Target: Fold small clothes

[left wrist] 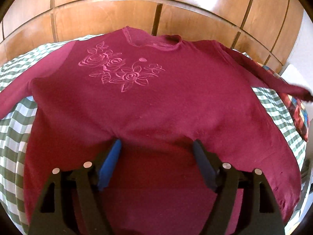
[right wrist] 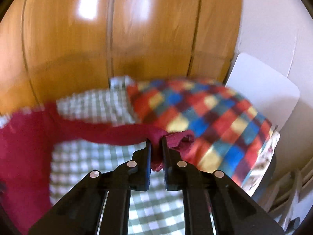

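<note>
Maroon long-sleeve shirt (left wrist: 156, 98) lies front-up and spread flat on a green-and-white checked bedsheet (left wrist: 11, 141); pink rose print (left wrist: 121, 70) on the chest, neckline (left wrist: 154, 43) pointing toward the wooden wardrobe panels (left wrist: 109, 9) behind the bed.

Left gripper (left wrist: 157, 144): jaws wide open, blue pads (left wrist: 109, 162) visible, hovering low over the lower middle of the shirt body. Tips look to be at or just above the fabric; can't tell if they touch. Nothing between them but flat cloth.

Right gripper (right wrist: 156, 140): jaws nearly closed, clamped on the sleeve cuff (right wrist: 176, 137). Bunched maroon fabric sits between the pads and pokes out front and below. Sleeve (right wrist: 109, 133) runs from the cuff back left to the shirt body, lifted off the sheet. Right wrist view is motion-blurred.

In the left wrist view the same sleeve (left wrist: 273, 72) stretches out to the right edge, its end at a dark blurred shape there.

Multicoloured checked blanket (right wrist: 205, 117) (red, blue, yellow squares) sits just beyond the cuff, on the bed's right side. White panel (right wrist: 260, 92) stands beside it against the wall.
</note>
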### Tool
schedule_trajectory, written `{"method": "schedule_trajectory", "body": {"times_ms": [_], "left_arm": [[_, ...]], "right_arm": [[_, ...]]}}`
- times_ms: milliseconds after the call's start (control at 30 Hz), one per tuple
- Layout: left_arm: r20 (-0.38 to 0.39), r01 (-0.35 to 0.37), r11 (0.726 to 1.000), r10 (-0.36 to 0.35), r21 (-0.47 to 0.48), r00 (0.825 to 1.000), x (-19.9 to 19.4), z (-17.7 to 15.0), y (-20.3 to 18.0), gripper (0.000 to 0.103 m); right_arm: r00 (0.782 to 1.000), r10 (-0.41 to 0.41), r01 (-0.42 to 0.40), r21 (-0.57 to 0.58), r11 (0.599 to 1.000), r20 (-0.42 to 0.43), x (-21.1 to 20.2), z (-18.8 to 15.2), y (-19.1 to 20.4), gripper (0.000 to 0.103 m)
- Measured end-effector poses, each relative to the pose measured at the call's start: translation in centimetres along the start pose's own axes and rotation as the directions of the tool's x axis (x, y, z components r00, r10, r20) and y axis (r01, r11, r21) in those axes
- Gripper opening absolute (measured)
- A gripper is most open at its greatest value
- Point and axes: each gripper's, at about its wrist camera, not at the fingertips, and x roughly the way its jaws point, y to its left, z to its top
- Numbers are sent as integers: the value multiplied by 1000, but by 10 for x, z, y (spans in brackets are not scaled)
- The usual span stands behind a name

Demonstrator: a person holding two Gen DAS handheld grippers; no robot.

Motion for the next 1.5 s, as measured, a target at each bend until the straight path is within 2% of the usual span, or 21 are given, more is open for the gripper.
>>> {"method": "schedule_trajectory", "body": {"times_ms": [133, 233, 300, 400, 433, 500, 567, 600, 633, 733, 867, 900, 1000, 1067, 1133, 1167, 1200, 1233, 1300, 1367, 1500], "left_arm": [[-1, -4, 1000, 4, 4, 1000, -1, -1, -2, 76], [-2, -5, 1000, 5, 4, 1000, -1, -1, -2, 76], [-2, -5, 1000, 5, 4, 1000, -1, -1, -2, 76], [-3, -6, 1000, 6, 4, 1000, -1, -1, -2, 76], [-3, -5, 1000, 5, 5, 1000, -1, -1, -2, 76], [-4, -6, 1000, 6, 5, 1000, -1, 0, -2, 76], [-4, -7, 1000, 7, 6, 1000, -1, -1, -3, 76], [-4, -7, 1000, 7, 6, 1000, -1, -1, -3, 76], [-4, -6, 1000, 6, 5, 1000, -1, -1, -3, 77], [-4, -2, 1000, 2, 5, 1000, -1, -1, -3, 79], [-6, 2, 1000, -2, 10, 1000, -1, 0, -3, 81], [-6, 3, 1000, -3, 11, 1000, -1, 0, -3, 82], [-9, 0, 1000, 0, 17, 1000, -1, 0, -5, 82], [-9, -3, 1000, 3, 18, 1000, -2, 0, -5, 82], [-9, -6, 1000, 6, 20, 1000, -2, 0, -6, 82], [-9, -8, 1000, 8, 21, 1000, -1, 1, -7, 82], [-9, -9, 1000, 10, 22, 1000, -2, 0, -7, 83], [-9, -10, 1000, 11, 23, 1000, -2, 0, -7, 83], [-9, -11, 1000, 11, 23, 1000, -2, 0, -7, 83], [-9, -10, 1000, 10, 23, 1000, -2, 0, -7, 83], [-10, 2, 1000, -2, 20, 1000, -2, 1, -6, 84]], "right_arm": [[1000, -18, 17, 81, 997, 8, 14, 43, -22, 8], [994, -76, 85, 125, 989, -76, 53, 63, -38, 6], [976, -151, 169, 107, 980, -157, 89, 69, -45, 5], [938, -187, 226, 108, 968, -291, 145, 62, -57, 5], [931, -184, 228, 109, 968, -315, 158, 58, -59, 5], [931, -128, 191, 156, 969, -341, 174, 54, -65, 6], [942, -92, 167, 213, 963, -323, 172, 53, -73, 27], [955, -70, 150, 263, 953, -288, 162, 53, -80, 50], [963, -60, 139, 299, 944, -262, 152, 52, -84, 68], [976, 28, 63, 402, 913, -216, 130, 42, -103, 69], [968, 169, -41, 547, 836, -186, 111, 11, -118, 69], [961, 207, -66, 578, 813, -182, 113, 2, -118, 68], [947, 252, -83, 604, 792, -200, 130, -11, -110, 64], [942, 250, -63, 617, 784, -222, 146, -14, -103, 52], [942, 244, -55, 614, 788, -229, 156, -10, -97, 18], [948, 210, -31, 586, 810, -241, 159, -5, -92, 12], [951, 184, -12, 563, 826, -249, 160, -2, -90, 9], [958, 122, 31, 517, 855, -259, 161, 4, -87, 8], [956, 53, 105, 503, 858, -290, 168, 5, -91, 6], [951, 57, 111, 509, 854, -303, 170, 4, -90, 6], [959, 26, 97, 412, 906, -284, 158, 17, -67, 6]]}}
